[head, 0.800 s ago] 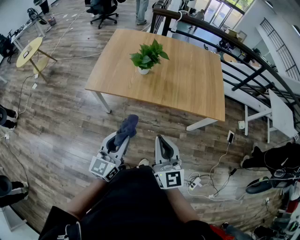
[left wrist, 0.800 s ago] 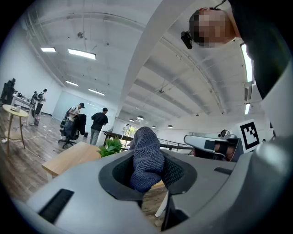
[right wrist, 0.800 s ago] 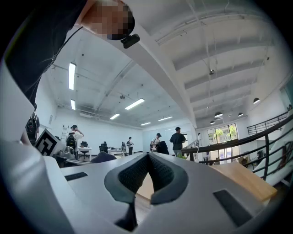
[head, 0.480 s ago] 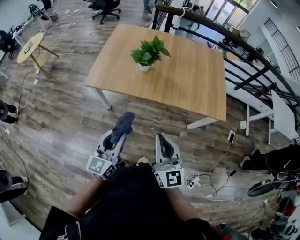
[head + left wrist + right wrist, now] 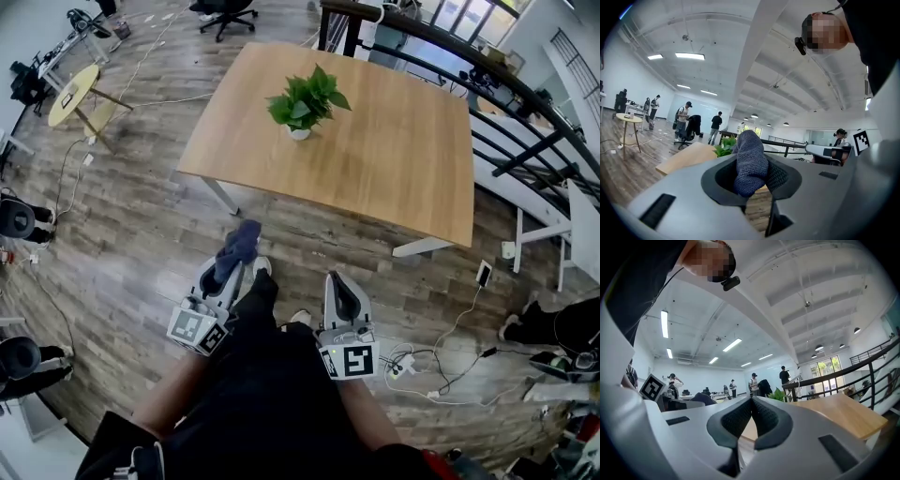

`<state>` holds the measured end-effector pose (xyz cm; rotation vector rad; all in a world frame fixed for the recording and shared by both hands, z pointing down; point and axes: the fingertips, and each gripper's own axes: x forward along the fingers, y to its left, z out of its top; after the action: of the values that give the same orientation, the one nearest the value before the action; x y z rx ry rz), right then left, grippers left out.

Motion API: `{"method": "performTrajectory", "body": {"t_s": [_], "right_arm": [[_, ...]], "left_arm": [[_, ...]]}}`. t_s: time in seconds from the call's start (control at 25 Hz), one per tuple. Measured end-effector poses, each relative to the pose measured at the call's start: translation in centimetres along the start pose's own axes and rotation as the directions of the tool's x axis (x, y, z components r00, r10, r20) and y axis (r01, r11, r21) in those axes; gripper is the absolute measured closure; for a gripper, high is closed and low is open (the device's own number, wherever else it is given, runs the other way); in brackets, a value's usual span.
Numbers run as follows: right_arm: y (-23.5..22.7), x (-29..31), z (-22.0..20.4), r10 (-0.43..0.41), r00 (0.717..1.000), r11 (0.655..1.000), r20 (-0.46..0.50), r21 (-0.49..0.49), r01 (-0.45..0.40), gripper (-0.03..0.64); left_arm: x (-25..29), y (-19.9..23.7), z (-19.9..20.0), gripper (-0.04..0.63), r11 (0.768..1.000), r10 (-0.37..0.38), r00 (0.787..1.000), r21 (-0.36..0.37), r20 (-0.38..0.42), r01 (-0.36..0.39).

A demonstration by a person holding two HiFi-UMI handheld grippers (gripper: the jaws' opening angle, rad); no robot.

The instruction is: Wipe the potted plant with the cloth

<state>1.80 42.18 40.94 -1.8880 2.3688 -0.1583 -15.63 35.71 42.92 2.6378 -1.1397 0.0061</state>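
Observation:
A green potted plant [image 5: 306, 101] in a small white pot stands on the wooden table [image 5: 394, 169], toward its far left part. My left gripper [image 5: 235, 258] is shut on a dark blue cloth [image 5: 238, 246], which bunches out past the jaws [image 5: 750, 161]. It hangs over the floor, short of the table's near edge. My right gripper [image 5: 337, 289] is shut with nothing in it, beside the left one. In the left gripper view the plant [image 5: 724, 147] peeks out behind the cloth. In the right gripper view the plant [image 5: 779, 394] sits just right of the closed jaws.
A small round yellow table [image 5: 70, 94] stands at the far left. A black railing [image 5: 525, 103] runs behind and right of the wooden table. Cables and a power strip [image 5: 403, 366] lie on the floor at the right. People stand far off [image 5: 715, 126].
I have stepped closer to the table, and a leg now shows between the grippers. Both grippers keep their hold and spacing.

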Motion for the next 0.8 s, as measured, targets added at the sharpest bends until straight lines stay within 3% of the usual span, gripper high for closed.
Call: {"method": "performTrajectory", "body": {"t_s": [0.36, 0.52, 0.64, 0.8], "right_arm": [[-4.6, 4.8, -0.8, -0.045, 0.998, 0.998, -0.044, -0.046, 0.042, 0.601], [-7.1, 10.0, -0.5, -0.058, 0.998, 0.997, -0.027, -0.059, 0.056, 0.601], [-8.2, 14.1, 0.6, -0.026, 0.999, 0.994, -0.026, -0.103, 0.023, 0.601], [-7.6, 19.3, 0.9, 0.059, 0.998, 0.976, -0.017, -0.211, -0.061, 0.601]], "left_arm": [[8.1, 3.7, -2.0, 0.471, 0.995, -0.067, 0.997, -0.072, -0.030, 0.065], [13.1, 6.8, -2.4, 0.471, 0.993, -0.115, 0.992, -0.040, -0.049, 0.114], [16.2, 8.3, -1.6, 0.471, 0.990, -0.127, 0.990, -0.066, -0.067, 0.123], [18.9, 10.8, -2.0, 0.471, 0.984, -0.177, 0.979, -0.040, -0.100, 0.174]]}}
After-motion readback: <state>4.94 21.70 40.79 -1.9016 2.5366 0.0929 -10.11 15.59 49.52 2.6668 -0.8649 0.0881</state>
